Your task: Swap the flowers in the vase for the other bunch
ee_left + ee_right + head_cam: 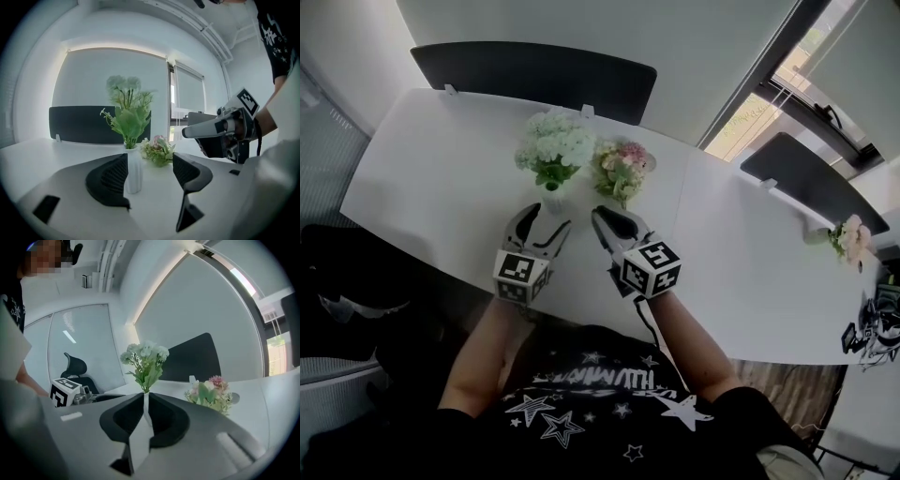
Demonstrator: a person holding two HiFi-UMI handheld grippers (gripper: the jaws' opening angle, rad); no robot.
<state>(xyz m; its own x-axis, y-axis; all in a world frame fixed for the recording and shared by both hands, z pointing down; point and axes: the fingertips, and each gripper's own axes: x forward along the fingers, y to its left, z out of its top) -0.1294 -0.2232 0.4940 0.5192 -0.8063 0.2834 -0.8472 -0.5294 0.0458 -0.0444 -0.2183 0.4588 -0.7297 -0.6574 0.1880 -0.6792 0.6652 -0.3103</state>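
A slim white vase (553, 199) holds a bunch of white flowers with green leaves (555, 145) near the middle of the white table (431, 178). A pink and green bunch (622, 169) lies on the table just right of it. My left gripper (546, 220) stands open just short of the vase. In the left gripper view the vase (134, 173) shows beyond the gap, partly behind the left jaw, with nothing between the pads. My right gripper (600, 216) is shut and empty, below the pink bunch (209, 394). The vase's flowers (145, 359) rise beyond its fingertips (145, 397).
Another small pink bunch (853, 236) lies at the table's far right end. Black chair backs stand behind the table at the top (534, 75) and at the right (811, 183). A black office chair (75, 367) stands off to the left. The table's near edge runs under my grippers.
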